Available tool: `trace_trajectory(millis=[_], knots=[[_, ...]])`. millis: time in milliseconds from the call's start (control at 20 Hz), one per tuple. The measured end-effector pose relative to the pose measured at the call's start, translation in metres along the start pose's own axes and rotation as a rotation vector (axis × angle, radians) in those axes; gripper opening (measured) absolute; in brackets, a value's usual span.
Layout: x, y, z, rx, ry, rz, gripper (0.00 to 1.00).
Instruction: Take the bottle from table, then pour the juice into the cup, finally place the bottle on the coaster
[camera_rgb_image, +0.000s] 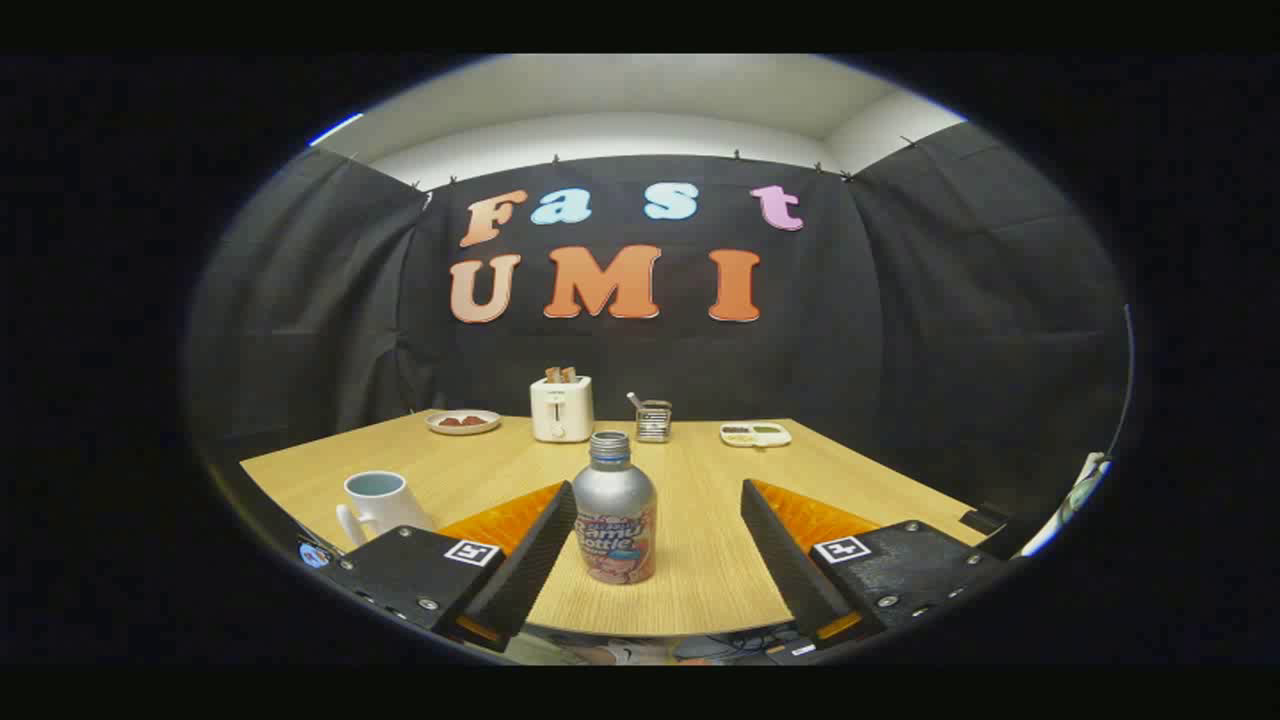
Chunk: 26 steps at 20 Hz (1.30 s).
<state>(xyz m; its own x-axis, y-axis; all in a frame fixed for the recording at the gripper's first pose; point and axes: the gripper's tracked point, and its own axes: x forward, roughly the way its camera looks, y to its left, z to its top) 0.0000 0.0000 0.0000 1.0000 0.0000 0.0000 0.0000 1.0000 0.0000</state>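
Wooden desk (700, 480) carries my bottle (614, 520) upright near its front edge, between my gripper's (660, 545) spread-apart fingers, untouched. My cup (380, 500) stands at the left edge.

No wording reads clearly: the bottle (614, 520) wears a blurred printed label, and square black-and-white markers (471, 551) sit on the gripper's (658, 492) spread fingers flanking it.
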Motion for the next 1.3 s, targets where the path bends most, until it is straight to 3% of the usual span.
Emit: trace_trajectory(millis=[650, 1300], knots=[[0.001, 0.017, 0.006, -0.008, -0.022, 0.038, 0.98], [0.019, 0.027, -0.026, -0.027, 0.053, 0.055, 0.98]])
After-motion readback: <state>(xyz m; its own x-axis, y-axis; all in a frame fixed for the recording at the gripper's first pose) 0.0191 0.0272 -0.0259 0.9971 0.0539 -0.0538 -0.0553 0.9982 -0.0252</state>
